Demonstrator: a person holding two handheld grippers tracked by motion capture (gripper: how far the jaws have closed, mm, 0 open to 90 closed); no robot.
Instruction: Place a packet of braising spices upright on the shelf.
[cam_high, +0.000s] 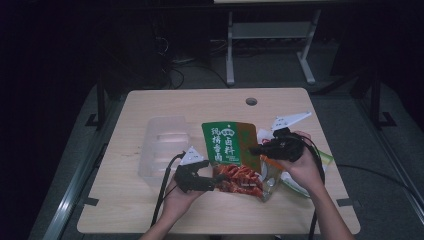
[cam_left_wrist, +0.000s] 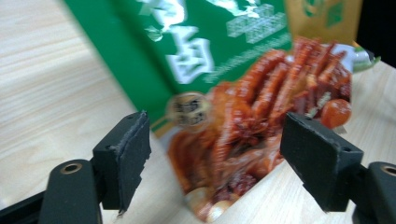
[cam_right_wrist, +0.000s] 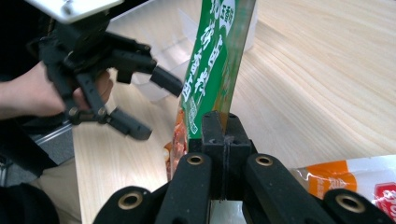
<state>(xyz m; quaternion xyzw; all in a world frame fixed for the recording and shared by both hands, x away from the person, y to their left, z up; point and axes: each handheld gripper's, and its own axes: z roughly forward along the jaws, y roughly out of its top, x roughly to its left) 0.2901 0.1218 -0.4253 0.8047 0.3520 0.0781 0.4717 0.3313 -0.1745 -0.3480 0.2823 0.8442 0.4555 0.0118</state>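
Observation:
A green snack bag (cam_high: 231, 145) with white characters and a picture of red meat strips is held up off the wooden table (cam_high: 150, 210). My right gripper (cam_high: 256, 149) is shut on the bag's right edge; in the right gripper view the jaws (cam_right_wrist: 223, 128) pinch the bag (cam_right_wrist: 210, 70) edge-on. My left gripper (cam_high: 209, 179) is open at the bag's lower left corner. In the left gripper view the bag's red lower part (cam_left_wrist: 243, 121) lies just beyond the wide-apart jaws of that gripper (cam_left_wrist: 215, 154), untouched. The left gripper (cam_right_wrist: 142, 102) also appears open in the right gripper view.
A clear plastic box (cam_high: 162, 147) stands left of the bag, behind the left gripper. Under the right hand lie other packets, one white and orange (cam_right_wrist: 355, 182) and one with a green edge (cam_high: 325, 157). A round cable hole (cam_high: 251, 101) is near the far edge.

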